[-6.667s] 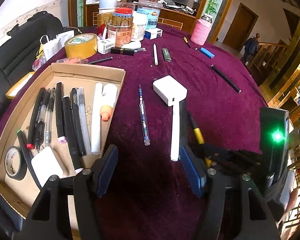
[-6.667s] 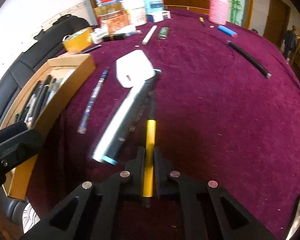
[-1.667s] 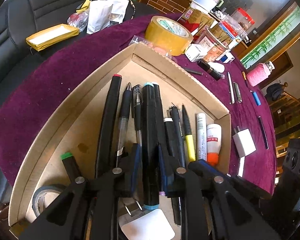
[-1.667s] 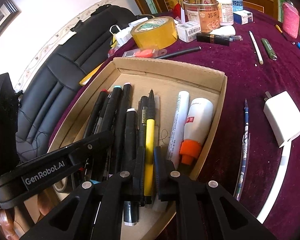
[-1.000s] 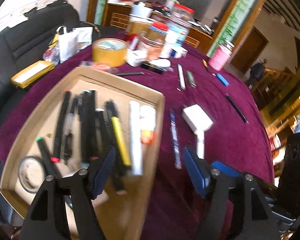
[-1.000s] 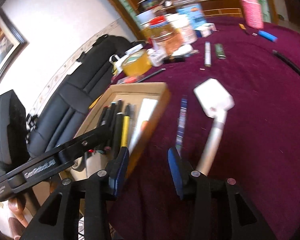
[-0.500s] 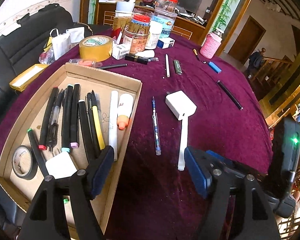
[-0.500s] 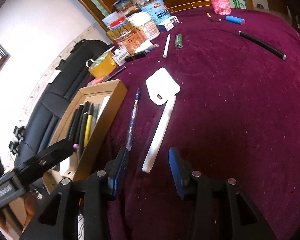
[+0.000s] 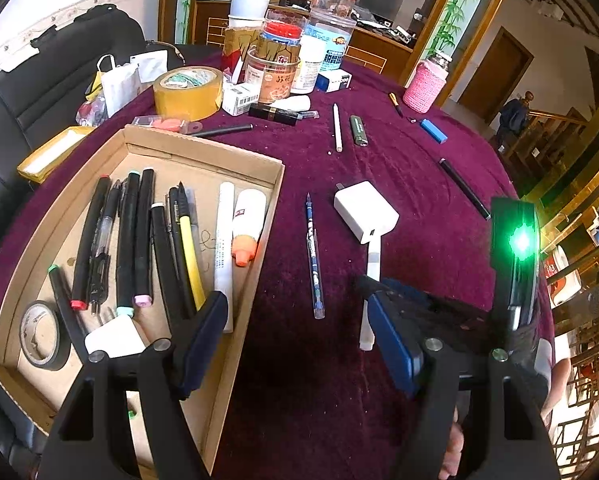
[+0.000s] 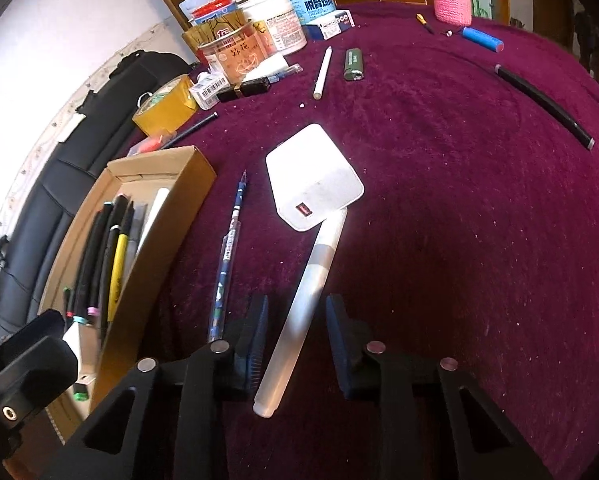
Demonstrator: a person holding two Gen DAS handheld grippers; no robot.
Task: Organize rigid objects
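The right gripper (image 10: 295, 330) is closing its fingers around the white tube (image 10: 299, 308) lying mid-table, not yet pinching. The tube's far end touches the white charger (image 10: 313, 180), so a skewed lift could drag it. The left gripper (image 9: 299, 340) hovers released near the cardboard box (image 9: 239, 288).

Left gripper (image 9: 295, 344) agape; right gripper (image 10: 297, 336) jaws closing.

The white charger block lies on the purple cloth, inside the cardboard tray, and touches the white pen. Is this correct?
Not quite. The white charger block lies outside the cardboard tray, on the purple cloth to its right, touching the white pen. The right wrist view shows this.
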